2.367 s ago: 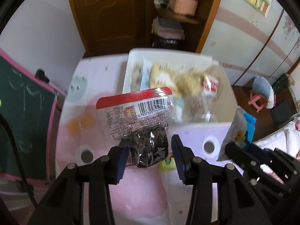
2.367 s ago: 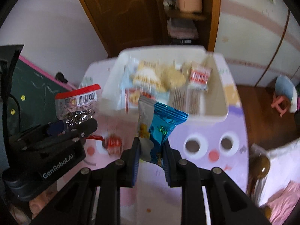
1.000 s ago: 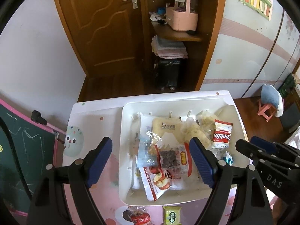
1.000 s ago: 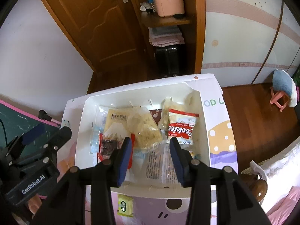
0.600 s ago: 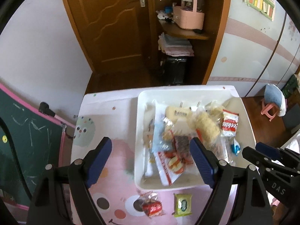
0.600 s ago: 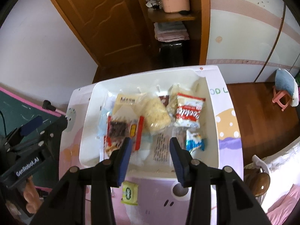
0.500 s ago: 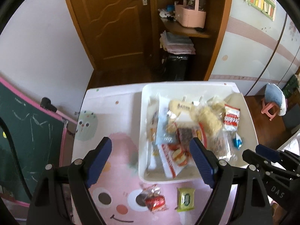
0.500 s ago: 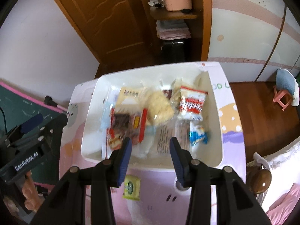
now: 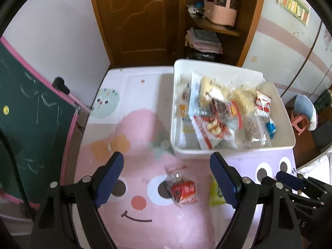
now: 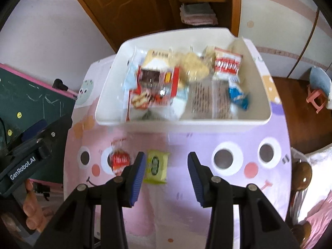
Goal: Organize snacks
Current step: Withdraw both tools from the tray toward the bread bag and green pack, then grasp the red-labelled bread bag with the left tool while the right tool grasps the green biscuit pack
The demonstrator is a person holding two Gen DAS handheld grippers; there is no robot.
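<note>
Cartoon faces in pink and lilac cover the low table, which stands in a child's room before a brown door and an open cupboard. At its far side sits a white bin already heaped with snack packets. Two snacks lie loose on the table just short of the bin: a red-wrapped snack and a yellow-green packet, near each other but apart.

Both grippers are empty. The left gripper has its jaws spread wide above the red-wrapped snack; the right gripper has its jaws parted, with the yellow-green packet just inside its left finger, untouched.

By my reading, the step in hand is the reach for these last two snacks. Next, each gripper must lower, centre its snack between the pads, close, then lift it over the bin's near wall.

Only the right wrist view shows the yellow-green packet whole; in the left wrist view a finger hides half of it. Bare fingers of the person holding the left gripper appear in the right wrist view alone
</note>
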